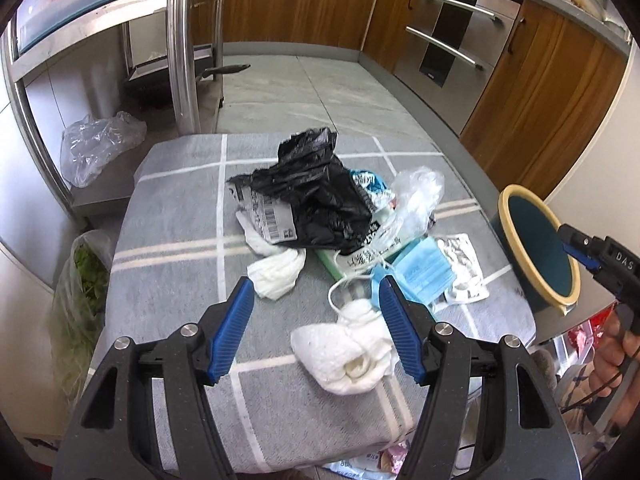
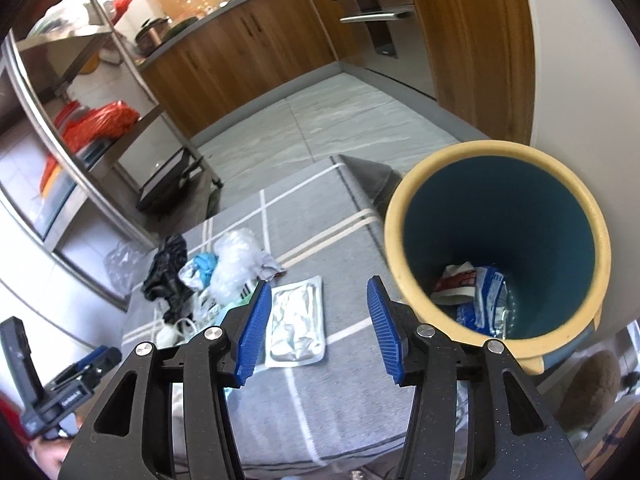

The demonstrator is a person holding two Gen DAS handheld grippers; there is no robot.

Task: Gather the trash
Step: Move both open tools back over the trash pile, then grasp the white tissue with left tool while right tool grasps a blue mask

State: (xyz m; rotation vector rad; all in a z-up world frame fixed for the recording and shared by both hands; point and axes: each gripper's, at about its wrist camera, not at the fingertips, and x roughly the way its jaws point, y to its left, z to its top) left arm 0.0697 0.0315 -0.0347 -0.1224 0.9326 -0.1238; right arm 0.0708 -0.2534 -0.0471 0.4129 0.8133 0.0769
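The left hand-held gripper hovers over the near part of the desk with its two blue fingers spread wide and nothing between them. To the left of its left finger the grey checked cloth is bare. Just ahead, between the fingertips, lies a small white tissue, and a little to the right, close under the right finger, lies the bigger crumpled tissue. This one is the nearest piece of trash; its long axis runs roughly left to right, across the fingers. Further ahead stands the pile with the black bag, and to the right of it the blue face mask.

The right hand-held gripper is also spread open and empty. Just ahead of its left finger a silver foil pouch lies flat, its long axis along the fingers. To the right, beside the right finger, the bin stands with wrappers already at its bottom.

I judge that the left side is nearer to the tissues, so it should go slightly right and down.
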